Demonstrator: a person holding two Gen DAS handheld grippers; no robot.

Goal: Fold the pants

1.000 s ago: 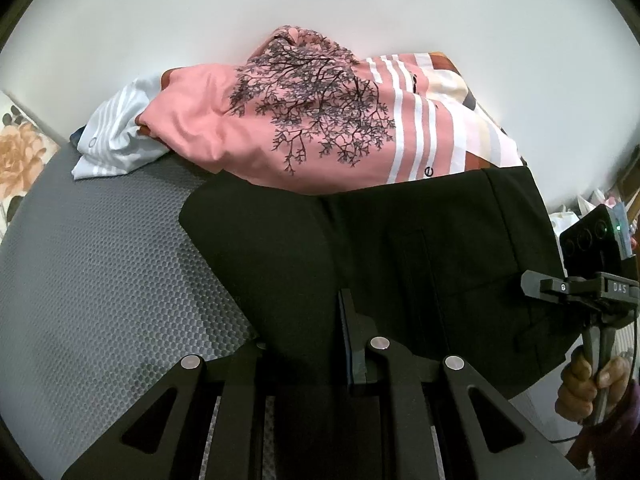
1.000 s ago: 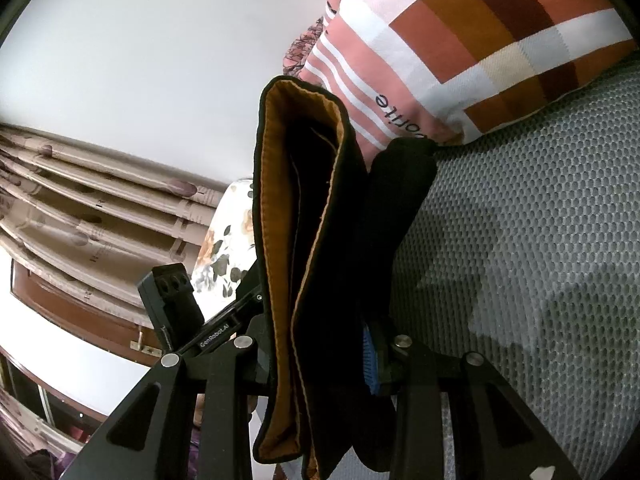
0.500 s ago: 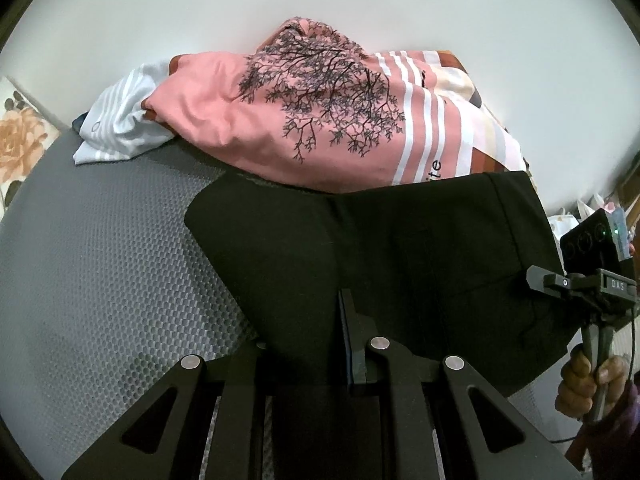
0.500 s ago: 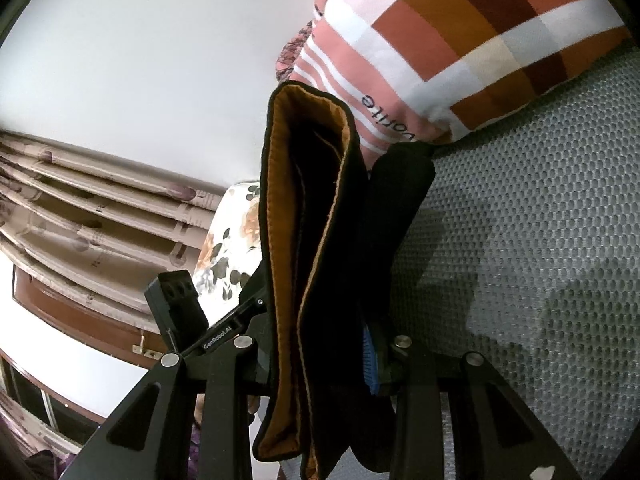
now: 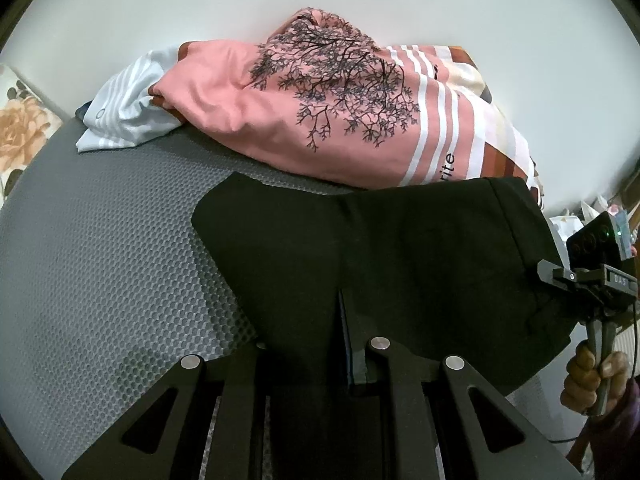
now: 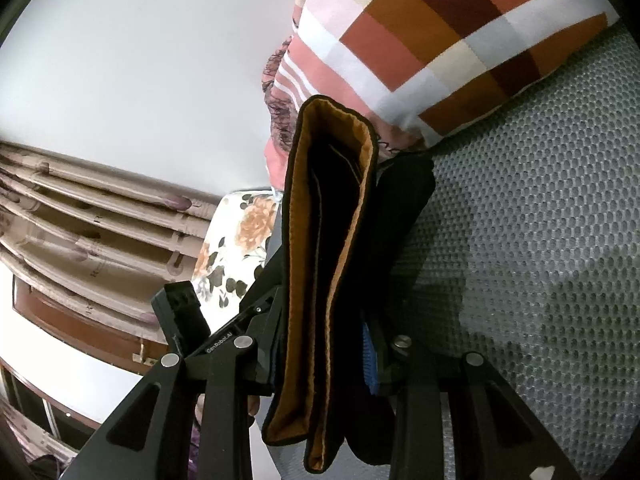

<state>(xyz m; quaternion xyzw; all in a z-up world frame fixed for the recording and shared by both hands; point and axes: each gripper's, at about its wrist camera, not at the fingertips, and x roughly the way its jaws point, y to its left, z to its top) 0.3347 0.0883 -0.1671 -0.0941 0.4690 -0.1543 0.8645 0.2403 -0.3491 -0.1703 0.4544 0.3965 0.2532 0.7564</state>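
The black pants [image 5: 384, 248] are folded and held between both grippers above the grey honeycomb mattress [image 5: 100, 264]. My left gripper [image 5: 316, 360] is shut on one edge of the pants. My right gripper [image 6: 328, 364] is shut on the waistband end, where the orange lining [image 6: 304, 264] shows on edge. The right gripper also shows in the left wrist view [image 5: 600, 276] at the pants' right edge, with a hand on its handle. The left gripper body shows in the right wrist view [image 6: 188, 320] behind the pants.
A pink pillow with a black tree print [image 5: 320, 100] and a checked cushion [image 6: 440, 40] lie at the far side against the white wall. A white striped cloth [image 5: 124, 112] lies left of the pillow. A floral pillow [image 5: 20, 132] is at far left.
Both grippers have carried the pants forward toward the pillows and a little lower over the mattress. The grip on the pants has not changed.
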